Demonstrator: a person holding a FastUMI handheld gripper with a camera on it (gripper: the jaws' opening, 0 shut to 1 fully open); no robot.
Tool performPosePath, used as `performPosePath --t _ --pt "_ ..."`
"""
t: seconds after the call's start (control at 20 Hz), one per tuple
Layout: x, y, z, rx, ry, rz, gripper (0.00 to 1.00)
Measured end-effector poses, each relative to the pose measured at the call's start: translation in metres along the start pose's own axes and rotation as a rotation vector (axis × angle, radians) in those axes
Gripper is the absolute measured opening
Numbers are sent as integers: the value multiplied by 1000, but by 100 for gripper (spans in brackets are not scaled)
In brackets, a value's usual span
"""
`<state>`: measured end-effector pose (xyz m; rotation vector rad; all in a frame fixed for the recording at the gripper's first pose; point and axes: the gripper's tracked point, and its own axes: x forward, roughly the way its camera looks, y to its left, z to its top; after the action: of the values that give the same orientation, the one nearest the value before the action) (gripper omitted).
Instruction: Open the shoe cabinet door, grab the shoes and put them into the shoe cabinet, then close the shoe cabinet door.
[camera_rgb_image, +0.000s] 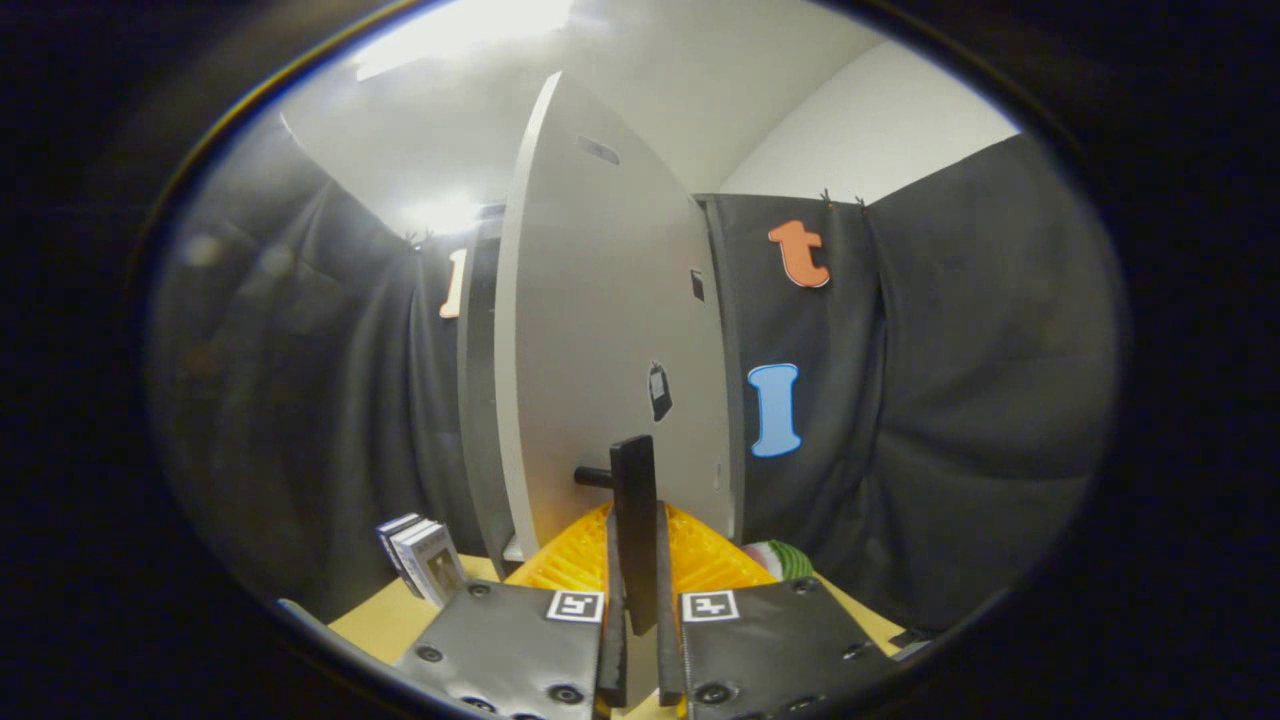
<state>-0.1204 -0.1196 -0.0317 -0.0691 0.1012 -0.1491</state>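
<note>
One pale door (600, 330) — claw (636, 590) on handle (632, 520)

The gripper (636, 600) sits at the bottom centre of the frame, its two fingers drawn close together on the dark upright door handle (634, 520); the handle stands off the white cabinet door (600, 350) on a short dark post; the door fills the middle of the frame, swung ajar, with its edge towards the left; low in the centre, an orange ribbed surface (700, 560) shows behind the fingers; at lower left a small stack of boxes (425, 560) rests on the tan table (380, 625); a green striped object (785, 560) lies at lower right of centre.
</note>
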Motion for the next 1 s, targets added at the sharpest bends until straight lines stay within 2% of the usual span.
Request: performPosePath --t 0.35,0.6,0.85,0.95,1.0 --pt "-19 -59 -5 6 25 27 14" --pt "-29 -103 0 27 17 -40 14" --pt "-34 -142 -6 41 7 -109 8" --pt "-54 -158 -1 41 -4 -146 8" --pt "-62 -154 0 51 -13 -133 8"
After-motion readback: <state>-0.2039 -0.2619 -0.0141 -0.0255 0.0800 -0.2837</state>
